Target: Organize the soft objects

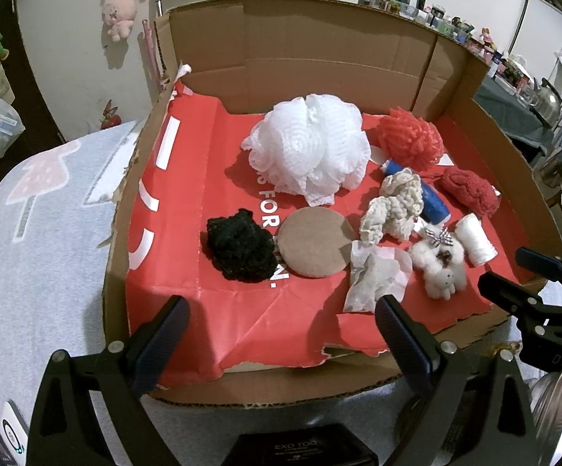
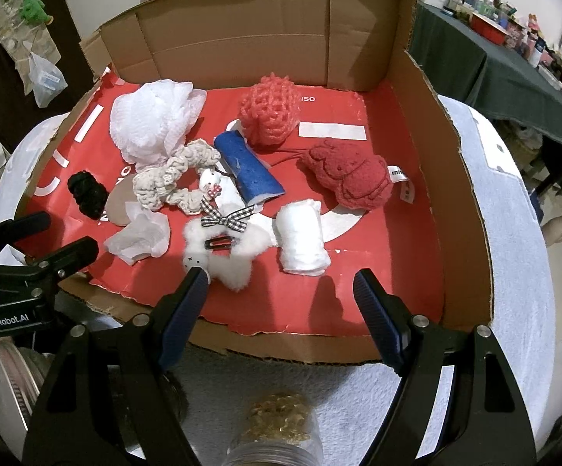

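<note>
Soft objects lie on red paper in an open cardboard box point(image 1: 320, 42): a white mesh pouf point(image 1: 312, 147), a coral mesh ball point(image 2: 269, 108), a red plush pad point(image 2: 351, 178), a blue foam roll point(image 2: 248, 167), a cream scrunchie point(image 2: 172, 184), a black scrunchie point(image 1: 238, 246), a tan round pad point(image 1: 314, 248), crumpled tissue point(image 2: 137, 239), a white fluffy plush clip point(image 2: 222, 248) and a white cotton roll point(image 2: 302, 242). My left gripper point(image 1: 281, 322) is open and empty at the box's near edge. My right gripper point(image 2: 281, 291) is open and empty, its left finger beside the plush clip.
The box point(image 2: 463, 209) sits on a pale patterned cloth point(image 1: 36, 233). A jar with golden contents point(image 2: 277, 423) stands below the right gripper. Metal lids point(image 1: 560, 400) lie at the near right of the left wrist view. A dark cluttered table point(image 2: 514, 50) stands behind.
</note>
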`<state>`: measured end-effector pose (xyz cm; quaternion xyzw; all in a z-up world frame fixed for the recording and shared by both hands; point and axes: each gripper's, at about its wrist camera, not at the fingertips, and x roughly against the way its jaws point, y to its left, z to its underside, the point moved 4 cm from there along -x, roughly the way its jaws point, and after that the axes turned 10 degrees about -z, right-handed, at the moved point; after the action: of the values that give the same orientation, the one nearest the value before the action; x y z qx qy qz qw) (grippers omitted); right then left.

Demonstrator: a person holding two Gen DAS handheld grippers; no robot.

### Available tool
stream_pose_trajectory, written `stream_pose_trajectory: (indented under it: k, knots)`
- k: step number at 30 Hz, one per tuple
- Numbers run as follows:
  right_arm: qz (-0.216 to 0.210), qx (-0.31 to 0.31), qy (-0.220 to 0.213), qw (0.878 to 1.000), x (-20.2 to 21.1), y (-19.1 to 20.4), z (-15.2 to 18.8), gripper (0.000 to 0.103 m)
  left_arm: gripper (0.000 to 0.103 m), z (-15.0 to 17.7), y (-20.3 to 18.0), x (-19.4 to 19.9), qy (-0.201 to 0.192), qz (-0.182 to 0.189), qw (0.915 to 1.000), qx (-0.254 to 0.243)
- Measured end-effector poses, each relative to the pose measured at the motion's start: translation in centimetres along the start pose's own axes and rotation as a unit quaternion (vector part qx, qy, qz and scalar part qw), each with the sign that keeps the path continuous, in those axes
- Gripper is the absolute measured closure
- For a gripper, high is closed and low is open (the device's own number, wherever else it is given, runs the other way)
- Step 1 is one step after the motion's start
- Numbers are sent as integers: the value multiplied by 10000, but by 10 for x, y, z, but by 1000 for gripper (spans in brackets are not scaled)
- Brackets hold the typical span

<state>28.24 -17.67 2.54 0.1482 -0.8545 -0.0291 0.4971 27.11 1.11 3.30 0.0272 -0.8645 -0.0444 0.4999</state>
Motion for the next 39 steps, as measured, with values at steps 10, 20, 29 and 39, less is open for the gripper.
stream_pose_trajectory:
  k: [10,20,29,39]
  knots:
    - [19,27,-20,10000,1,1,1,26,5,0,1,1,-35,-20,10000,-8]
    - [35,41,-35,10000,1,1,1,26,5,0,0,2,-57,-32,10000,-18]
    - [11,35,-41,10000,1,1,1,26,5,0,0,2,-59,-30,10000,-19]
    - [-5,31,-47,10000,1,1,1,26,5,0,0,2,-61,-39,10000,-21]
